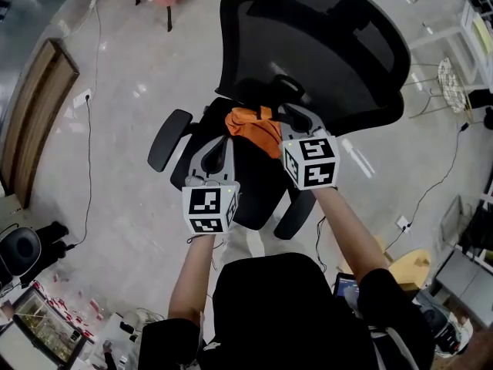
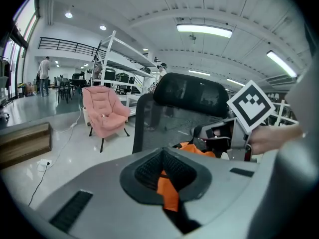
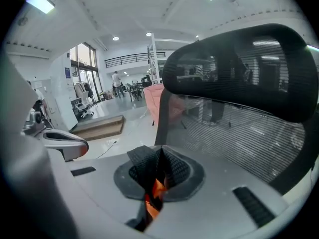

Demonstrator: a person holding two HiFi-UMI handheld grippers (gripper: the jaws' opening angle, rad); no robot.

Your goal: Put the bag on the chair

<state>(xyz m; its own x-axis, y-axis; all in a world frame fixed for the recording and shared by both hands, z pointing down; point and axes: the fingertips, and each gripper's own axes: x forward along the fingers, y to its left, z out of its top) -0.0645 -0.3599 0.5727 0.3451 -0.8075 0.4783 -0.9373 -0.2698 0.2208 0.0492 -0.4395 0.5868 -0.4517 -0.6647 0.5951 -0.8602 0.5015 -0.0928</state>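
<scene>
Over the chair seat (image 1: 258, 190), between armrests (image 1: 168, 139), left gripper (image 1: 225, 141) and right gripper (image 1: 291, 119) both clamp the orange bag (image 1: 258, 129).

An orange fabric bag (image 1: 258, 129) glows against a black mesh office chair (image 1: 331, 45). The left gripper (image 1: 229, 136) and right gripper (image 1: 282, 123) are grey with black ribbed fingers (image 2: 147, 171), and their cubes (image 1: 209, 210) are patterned in black-and-white square markers. Around them are a pink padded armchair (image 2: 103, 111), a pale grey glossy floor (image 1: 115, 68) and a brown wooden platform (image 1: 35, 114).
</scene>
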